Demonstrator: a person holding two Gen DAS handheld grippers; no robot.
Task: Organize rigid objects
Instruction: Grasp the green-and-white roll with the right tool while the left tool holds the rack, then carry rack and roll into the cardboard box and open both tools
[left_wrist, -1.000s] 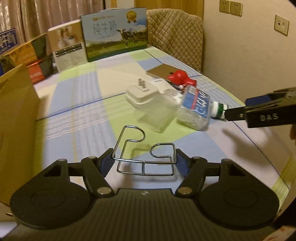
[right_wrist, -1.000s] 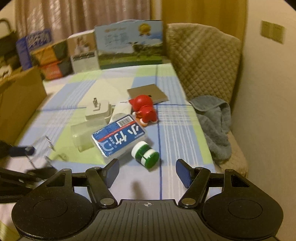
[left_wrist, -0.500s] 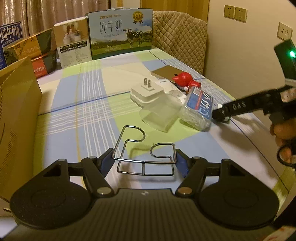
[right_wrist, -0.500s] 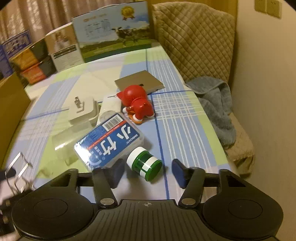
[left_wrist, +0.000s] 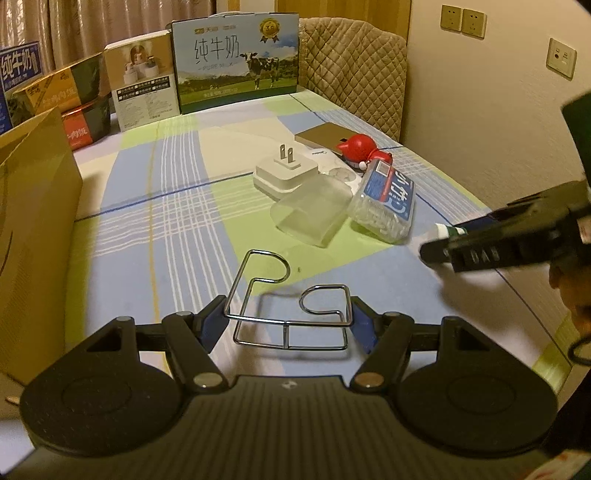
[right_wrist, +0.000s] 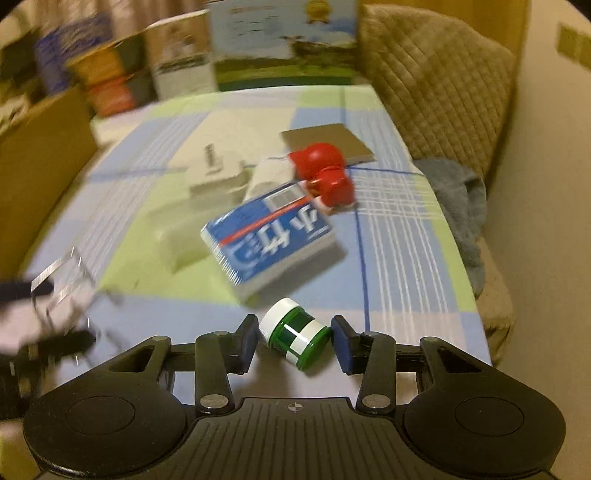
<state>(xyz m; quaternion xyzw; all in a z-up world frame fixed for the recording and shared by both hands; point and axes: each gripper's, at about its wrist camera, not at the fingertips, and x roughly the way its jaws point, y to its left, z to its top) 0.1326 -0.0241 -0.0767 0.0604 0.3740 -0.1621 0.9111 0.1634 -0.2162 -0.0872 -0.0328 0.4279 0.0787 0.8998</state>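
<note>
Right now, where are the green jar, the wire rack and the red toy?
green jar (right_wrist: 295, 338): right wrist view, on its striped side.
wire rack (left_wrist: 286, 325): left wrist view, on its lower crossbar.
red toy (left_wrist: 360, 146): left wrist view, on its round head.

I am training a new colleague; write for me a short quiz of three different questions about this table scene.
1. True or false: the left gripper holds a wire rack.
2. The small jar between the right gripper fingers is: A red, B green and white, C yellow.
3. Fill in: the jar lies on its ____.

Key: 1 true; 2 B; 3 side. The right jaws have just been closing around the jar.
</note>
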